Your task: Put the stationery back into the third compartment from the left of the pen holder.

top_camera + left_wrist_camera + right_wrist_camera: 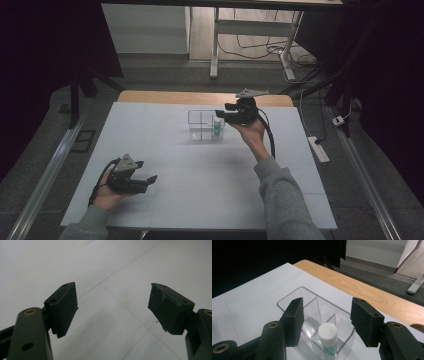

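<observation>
- Two hand-held grippers at work on a white-covered table (pixel 200 170), one in each of the person's hands.
- Right gripper (pixel 325 322): jaws spread wide, nothing between the pads; in the high view it hovers (pixel 220 114) above the right-hand end of the organizer, tips just over the tube.
- Left gripper (pixel 112 307): jaws likewise spread and empty, over bare table covering near the person's side (pixel 150 180), well apart from the organizer.
- One clear plastic organizer (pixel 294 296), low-walled, split by inner partitions into several compartments; it sits toward the far middle of the table (pixel 196 120).
- One small tube with white cap (pixel 327 332) and green-printed body, standing upright in the compartment nearest the right gripper, close to the corner wall (pixel 217 128).
- Step in hand, as judged: the right gripper is lined up above the cap, either to pinch it or having just let it go; the pictures do not settle which.
- Risk 1: a jaw descending off-centre may strike the organizer's wall or partition and shove the light tray, since the left gripper is not steadying it.
- Risk 2: closing on the rounded cap alone may let the tube slip or tip against the wall.
- Risk 3: a tilted lift may drag the tube along the partition and lift the tray with it.
</observation>
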`<state>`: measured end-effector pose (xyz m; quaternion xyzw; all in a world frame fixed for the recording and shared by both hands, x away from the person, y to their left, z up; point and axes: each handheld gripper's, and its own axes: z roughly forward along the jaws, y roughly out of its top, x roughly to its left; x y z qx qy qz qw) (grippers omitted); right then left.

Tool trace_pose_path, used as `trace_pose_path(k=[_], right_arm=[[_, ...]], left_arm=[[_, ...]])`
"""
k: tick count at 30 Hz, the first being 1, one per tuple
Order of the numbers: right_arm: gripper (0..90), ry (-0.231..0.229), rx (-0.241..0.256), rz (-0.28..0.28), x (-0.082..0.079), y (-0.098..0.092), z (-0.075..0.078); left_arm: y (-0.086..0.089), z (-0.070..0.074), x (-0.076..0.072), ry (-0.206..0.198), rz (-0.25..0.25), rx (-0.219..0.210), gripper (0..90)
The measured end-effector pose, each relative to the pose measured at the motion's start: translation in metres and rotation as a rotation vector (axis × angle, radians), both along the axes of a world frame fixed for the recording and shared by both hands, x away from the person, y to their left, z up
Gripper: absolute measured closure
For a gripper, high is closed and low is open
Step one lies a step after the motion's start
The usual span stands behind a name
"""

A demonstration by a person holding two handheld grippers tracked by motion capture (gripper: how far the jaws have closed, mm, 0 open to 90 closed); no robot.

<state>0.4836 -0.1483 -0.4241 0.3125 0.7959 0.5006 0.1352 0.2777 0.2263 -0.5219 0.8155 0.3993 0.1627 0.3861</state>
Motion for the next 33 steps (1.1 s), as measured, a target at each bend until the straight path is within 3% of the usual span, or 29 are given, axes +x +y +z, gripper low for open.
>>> trace_pose_path(k=[12, 24, 33], right_arm=[[42.7, -0.011, -0.034, 0.022, -0.036, -0.024, -0.010], [41.7, -0.003, -0.055, -0.007, -0.071, -0.067, -0.024], [40.3, -0.001, -0.113, -0.016, -0.099, -0.094, -0.034]], left_arm=[[0.000, -0.001, 0.002, 0.001, -0.001, -0.001, 23.6], [-0.001, -0.002, 0.003, 0.007, -0.008, 0.014, 23.5], [-0.002, -0.001, 0.002, 0.006, -0.007, 0.014, 23.4]])
